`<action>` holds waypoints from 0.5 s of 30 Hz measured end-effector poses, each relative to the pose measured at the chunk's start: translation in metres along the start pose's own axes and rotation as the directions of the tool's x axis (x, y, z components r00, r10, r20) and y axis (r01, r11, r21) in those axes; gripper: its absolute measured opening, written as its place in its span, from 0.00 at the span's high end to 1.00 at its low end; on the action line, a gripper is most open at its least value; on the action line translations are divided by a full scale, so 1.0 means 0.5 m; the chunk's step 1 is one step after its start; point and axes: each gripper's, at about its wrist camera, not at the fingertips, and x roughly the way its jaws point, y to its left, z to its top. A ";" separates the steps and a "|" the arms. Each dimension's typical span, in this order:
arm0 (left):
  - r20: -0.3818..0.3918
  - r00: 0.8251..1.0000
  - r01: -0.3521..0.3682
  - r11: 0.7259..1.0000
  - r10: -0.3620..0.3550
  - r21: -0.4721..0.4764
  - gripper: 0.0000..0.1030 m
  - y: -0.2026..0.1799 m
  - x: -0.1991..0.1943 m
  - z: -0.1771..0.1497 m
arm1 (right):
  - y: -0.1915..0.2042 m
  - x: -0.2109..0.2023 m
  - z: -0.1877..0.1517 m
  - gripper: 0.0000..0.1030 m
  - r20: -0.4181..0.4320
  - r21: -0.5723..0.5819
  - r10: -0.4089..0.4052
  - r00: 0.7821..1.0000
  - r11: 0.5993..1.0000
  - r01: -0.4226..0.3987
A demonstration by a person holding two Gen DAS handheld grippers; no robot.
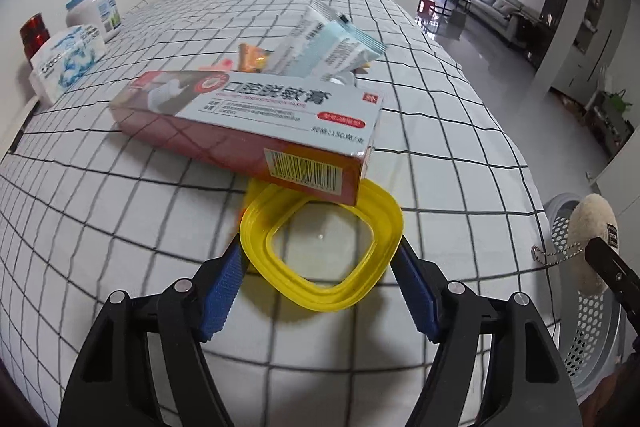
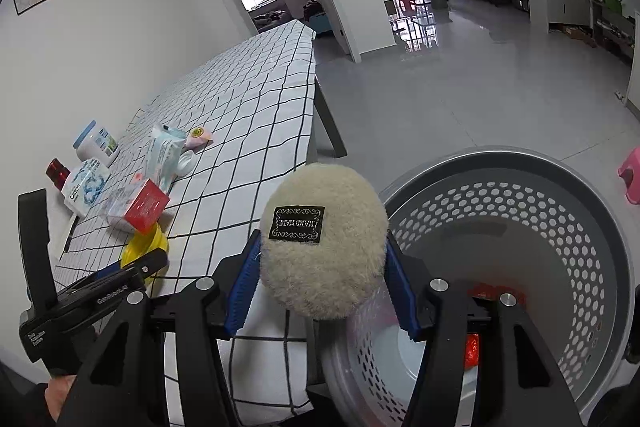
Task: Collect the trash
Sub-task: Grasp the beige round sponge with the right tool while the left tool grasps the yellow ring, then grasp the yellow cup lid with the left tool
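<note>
A yellow plastic lid [image 1: 380,227] lies on the checked tablecloth [image 1: 120,227], and my left gripper [image 1: 320,245] is shut on it, one blue pad against each side. A red and white toothpaste box [image 1: 256,115] rests over the lid's far edge. My right gripper [image 2: 323,247] is shut on a round cream plush puff [image 2: 324,275] with a black label. It holds the puff above the table's edge, beside the grey perforated basket [image 2: 560,227]. The puff [image 1: 588,247] and its ball chain also show at the right of the left wrist view.
Behind the box lies a pile of wrappers and packets [image 1: 328,43]. By the wall stand a tissue pack [image 1: 66,63], a white jar with a blue lid [image 1: 94,11] and a red bottle [image 1: 34,33]. The basket holds some red trash [image 2: 472,351]. A pink stool [image 2: 630,179] stands on the floor.
</note>
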 end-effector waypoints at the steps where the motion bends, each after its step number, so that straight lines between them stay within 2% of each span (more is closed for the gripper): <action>1: 0.006 1.000 -0.004 1.000 0.004 0.000 0.33 0.006 -0.005 -0.002 | 0.004 -0.002 -0.003 0.46 0.000 -0.002 0.001 1.000 1.000 -0.001; 9: 0.075 0.996 -0.036 0.999 0.037 -0.021 0.36 0.076 -0.066 -0.016 | 0.052 -0.005 -0.023 0.46 -0.006 -0.030 0.015 1.000 0.999 -0.015; 15: 0.101 0.994 -0.029 0.999 0.032 -0.038 0.36 0.122 -0.098 -0.035 | 0.094 -0.020 -0.043 0.46 -0.003 -0.053 0.029 1.000 0.998 -0.029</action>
